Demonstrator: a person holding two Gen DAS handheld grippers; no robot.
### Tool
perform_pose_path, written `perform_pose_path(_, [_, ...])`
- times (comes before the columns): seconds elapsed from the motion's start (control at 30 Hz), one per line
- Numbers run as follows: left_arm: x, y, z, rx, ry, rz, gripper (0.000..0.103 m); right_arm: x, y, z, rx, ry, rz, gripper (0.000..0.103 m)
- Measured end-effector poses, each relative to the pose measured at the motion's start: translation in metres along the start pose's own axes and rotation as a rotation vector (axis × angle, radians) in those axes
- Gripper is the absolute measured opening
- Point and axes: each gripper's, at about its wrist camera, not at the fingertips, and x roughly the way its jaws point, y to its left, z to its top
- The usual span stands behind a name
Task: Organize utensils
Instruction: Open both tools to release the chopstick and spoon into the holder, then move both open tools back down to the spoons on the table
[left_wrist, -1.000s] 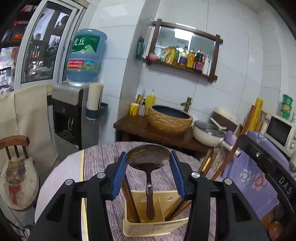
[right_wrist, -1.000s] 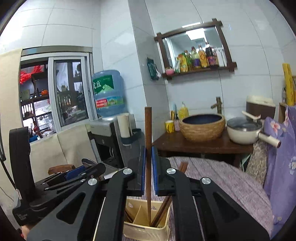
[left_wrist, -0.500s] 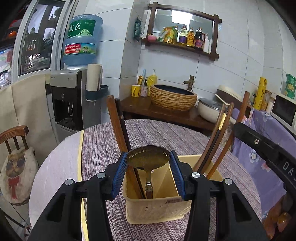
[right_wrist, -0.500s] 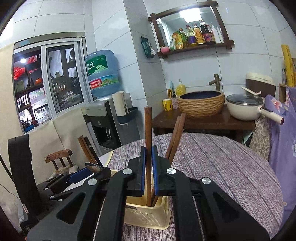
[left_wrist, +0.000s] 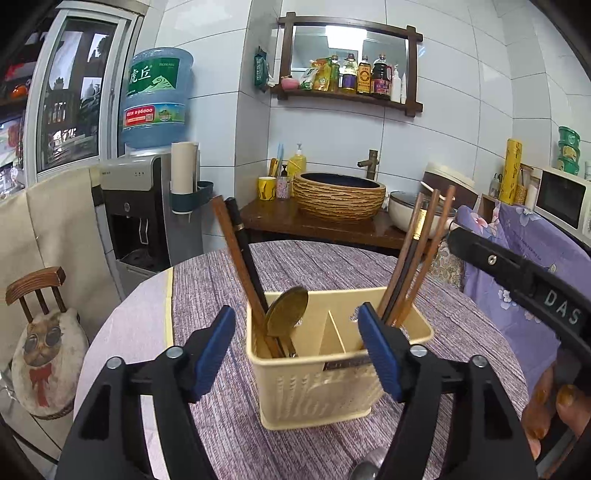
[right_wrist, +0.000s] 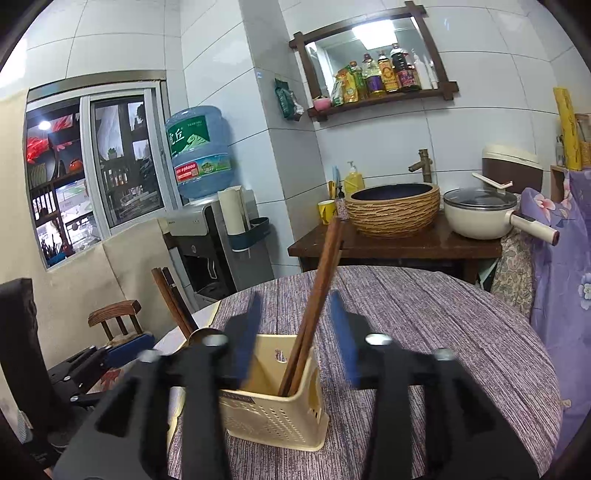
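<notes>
Your caddy (left_wrist: 325, 376) is cream plastic, rectangular, with perforated and embossed walls and a thin divider splitting it into two compartments. It stands on the round table (left_wrist: 207, 295) with its streaky purple woven cloth.

The spoon (left_wrist: 287, 312) is dull brass-coloured metal with a round bowl; it stands bowl-up in the left compartment, leaning on two chopsticks (left_wrist: 236, 258), one brown wood and one black. More brown and dark chopsticks (left_wrist: 417, 258) fan out of the right compartment, tilted right.

Your left gripper (left_wrist: 295, 349) is spread wide with nothing between its blue pads; the caddy sits in the gap. Half a second ago those pads clamped the spoon bowl; now it's released and sits in the caddy.

Your right gripper (right_wrist: 299, 334) is also wide apart and motion-blurred. It was pinching one wooden chopstick upright earlier; now that stick leans free with the pair (right_wrist: 317, 295) in the near compartment.

Around: a water dispenser (left_wrist: 136, 206) with a blue jug to the left, a woven-look basin (left_wrist: 340, 197) on the dark wood counter behind, a cream pot (right_wrist: 480, 218) with a glass lid, and a small wooden chair with a cat cushion (left_wrist: 44, 347). In the left view the right gripper's black body (left_wrist: 517, 277) crosses the right edge; the chopsticks partly hide the pot.
</notes>
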Motion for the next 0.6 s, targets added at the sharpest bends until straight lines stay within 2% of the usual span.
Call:
perform_pose_path(0.07, [-0.010, 0.004, -0.007, 0.000, 0.005, 0.006, 0.075, -0.012, -0.002, -0.003, -0.001, 0.000, 0.003, 0.052])
perform_pose_path(0.17, [-0.019, 0.009, -0.021, 0.006, 0.040, 0.025, 0.077, -0.022, 0.000, -0.012, -0.025, 0.039, 0.009, 0.062])
perform_pose_path(0.23, [-0.024, 0.012, -0.032, 0.000, 0.066, 0.024, 0.077, -0.028, 0.001, -0.024, -0.047, 0.068, -0.005, 0.064])
perform_pose_path(0.43, [-0.028, -0.001, -0.082, 0.050, 0.208, -0.007, 0.077, -0.042, -0.008, -0.065, -0.078, 0.129, -0.107, 0.066])
perform_pose_path(0.6, [-0.023, -0.029, -0.125, 0.119, 0.335, -0.066, 0.077, -0.048, -0.027, -0.100, -0.017, 0.211, -0.140, 0.066])
